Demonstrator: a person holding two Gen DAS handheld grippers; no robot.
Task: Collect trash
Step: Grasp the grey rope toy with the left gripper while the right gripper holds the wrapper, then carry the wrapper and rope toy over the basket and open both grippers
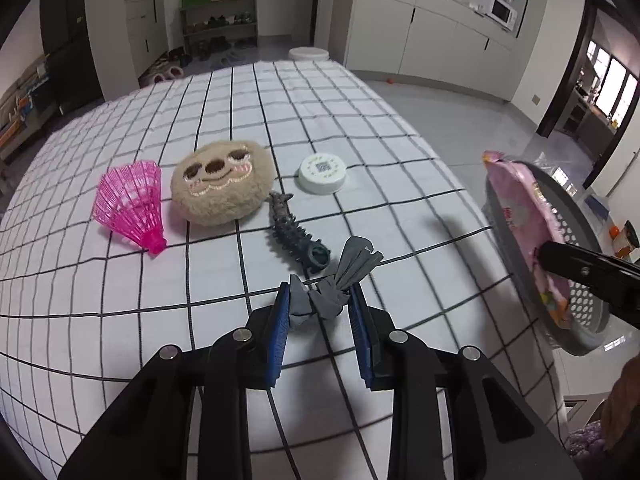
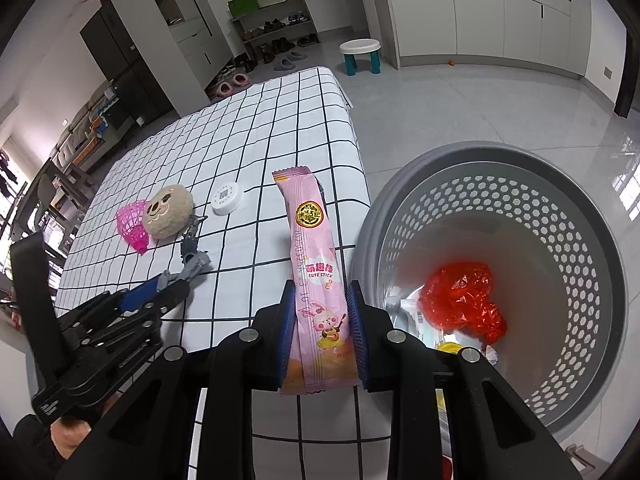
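My left gripper [image 1: 320, 292] is shut on a crumpled grey wrapper [image 1: 352, 264] just above the checked tablecloth [image 1: 200, 120]; the wrapper's twisted end sticks out past the blue pads. In the right wrist view the same gripper [image 2: 176, 280] comes in from the left with the grey wrapper [image 2: 194, 266]. My right gripper [image 2: 322, 286] is shut on a long pink snack wrapper [image 2: 312, 232], held beside the rim of a grey perforated basket [image 2: 580, 240]. The basket [image 1: 576, 300] also shows at the right of the left wrist view, with the pink wrapper [image 1: 516, 208] in front of it.
On the cloth lie a pink plastic shuttlecock [image 1: 132, 204], a beige sloth plush [image 1: 224, 182], a white round puck [image 1: 323, 173] and a dark spiky toy [image 1: 294, 236]. A red plastic bag [image 2: 464, 296] and other scraps lie in the basket. The table's right edge runs beside the basket.
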